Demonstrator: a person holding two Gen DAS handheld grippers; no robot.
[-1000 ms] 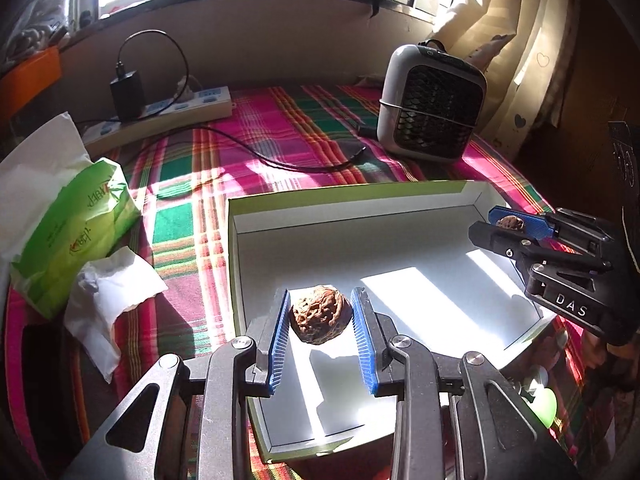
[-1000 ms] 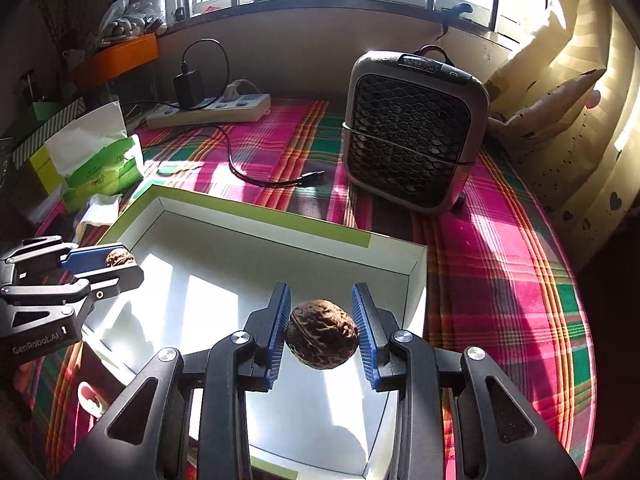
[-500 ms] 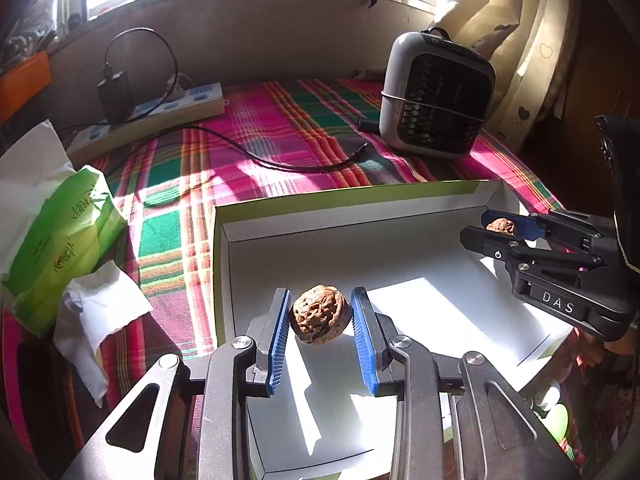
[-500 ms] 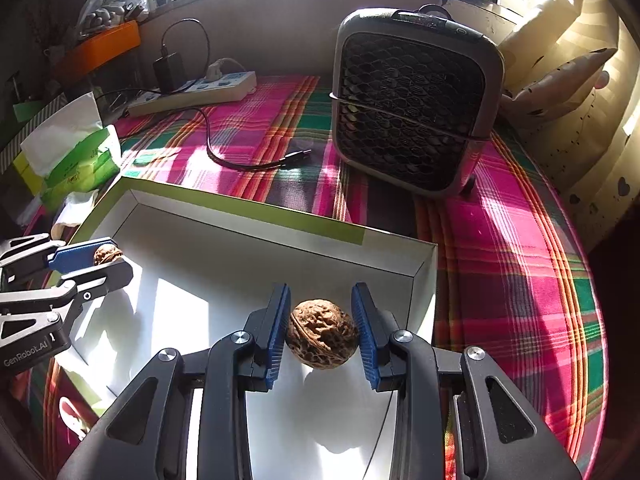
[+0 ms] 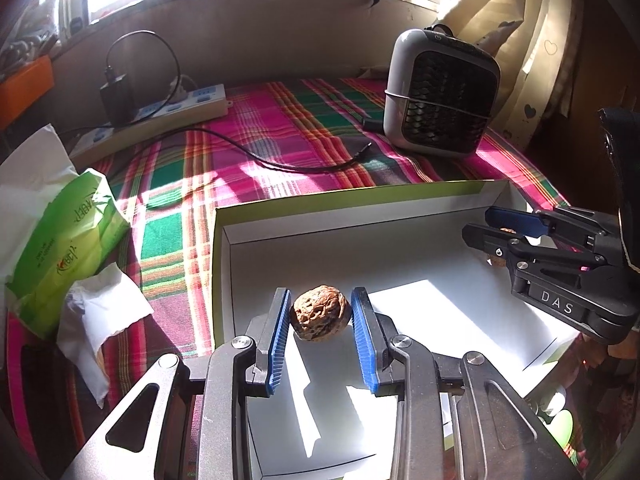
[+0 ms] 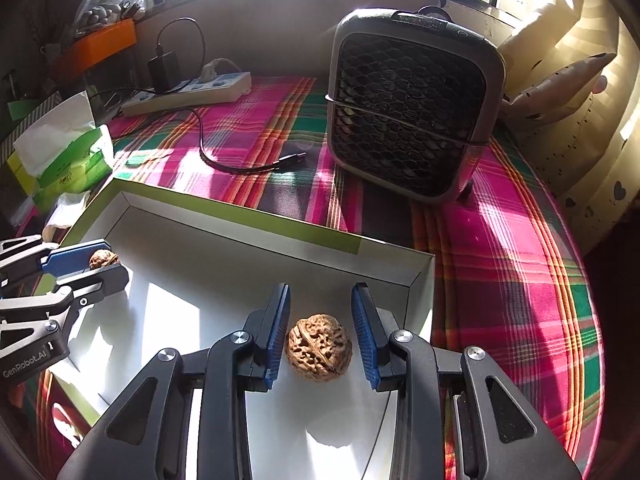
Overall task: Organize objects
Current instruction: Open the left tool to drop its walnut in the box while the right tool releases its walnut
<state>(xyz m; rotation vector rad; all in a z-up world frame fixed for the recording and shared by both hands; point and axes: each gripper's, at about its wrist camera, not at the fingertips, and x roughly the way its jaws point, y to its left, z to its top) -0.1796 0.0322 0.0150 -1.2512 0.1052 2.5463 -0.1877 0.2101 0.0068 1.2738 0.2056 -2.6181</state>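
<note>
**Two walnuts, one in each gripper, over the white box**

While sunlight falls in patches across the white box (image 5: pixel 400 248), each hand-held gripper has a walnut between its blue pads. The left gripper (image 5: pixel 320 314) grasps the left walnut (image 5: pixel 319 313) above the box floor near the box's left wall; its long axis lies crosswise, from pad to pad, and both pads touch the shell. The right gripper (image 6: pixel 320 338) frames the right walnut (image 6: pixel 319 347) near the box's right wall, close to the far right corner. Its seam runs slantwise, and the nut looks nearly round. Its left side meets the left pad, a thin gap shows at the right pad, so whether the grip is firm I cannot tell. The box lies on a plaid cloth (image 6: pixel 500 248), whose far edge carries a small fan (image 6: pixel 412 108) and a power strip (image 5: pixel 160 112). A green tissue pack (image 5: pixel 68 248) sits at the cloth's left edge.
</note>
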